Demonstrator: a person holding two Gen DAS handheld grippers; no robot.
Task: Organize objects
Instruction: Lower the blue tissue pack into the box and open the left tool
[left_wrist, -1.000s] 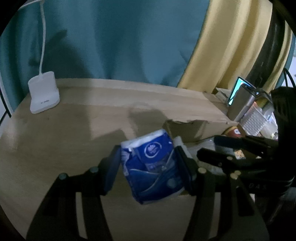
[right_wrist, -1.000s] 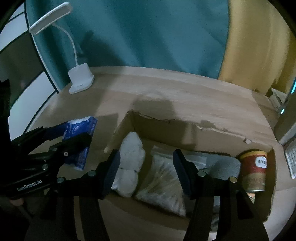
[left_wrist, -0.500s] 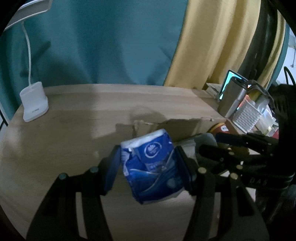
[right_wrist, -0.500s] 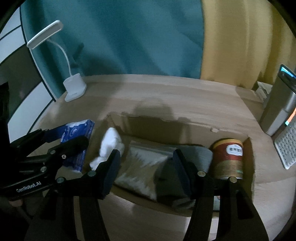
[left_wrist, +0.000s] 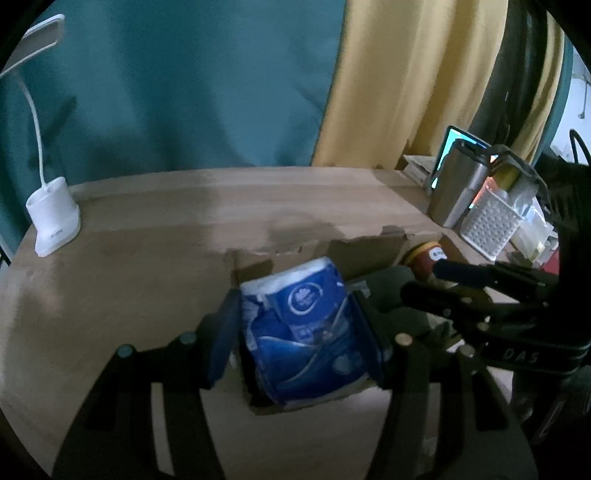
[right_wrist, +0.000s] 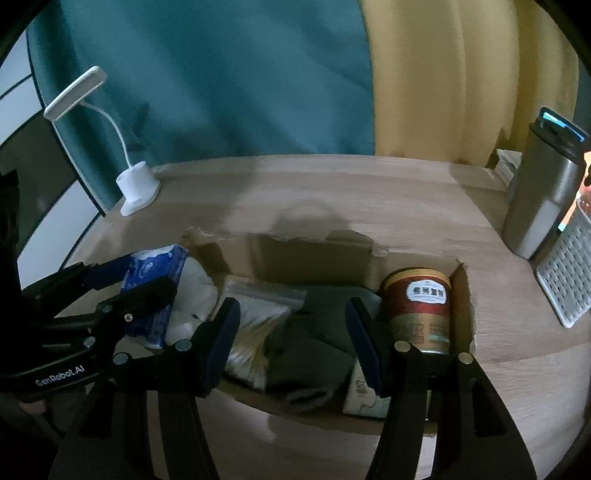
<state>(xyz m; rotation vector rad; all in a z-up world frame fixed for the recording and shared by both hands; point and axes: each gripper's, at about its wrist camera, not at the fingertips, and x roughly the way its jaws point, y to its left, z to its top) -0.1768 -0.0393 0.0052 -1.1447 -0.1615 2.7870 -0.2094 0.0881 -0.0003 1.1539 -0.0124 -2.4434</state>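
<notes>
On the far left of the wooden table (right_wrist: 332, 192) stands a white desk lamp (right_wrist: 137, 186), well apart from the work, so it needs no care. Next comes the left gripper (left_wrist: 295, 334), and its jaws are clamped on a blue tissue pack (left_wrist: 306, 332), which hangs in the air just over the left end of the open cardboard box (right_wrist: 317, 254). In my judgement the step in hand is to put this pack into the box, and to do it well the person should bring it a little more inward, past the torn left wall, before lowering it. Below that corner lies a white soft bundle (right_wrist: 195, 295), and beside it a clear plastic bag (right_wrist: 255, 332), then a dark green cloth (right_wrist: 314, 343); the pack will probably rest on the white bundle, so it should be set down flat and released only when it is supported, otherwise it may tip over the low wall. The right gripper (right_wrist: 291, 339) hovers over the middle of the box with its jaws apart and nothing between them; it is better to hold it aside so the two tools do not knock. At the right end stands a red can (right_wrist: 417, 310), upright, far enough from the drop place.
</notes>
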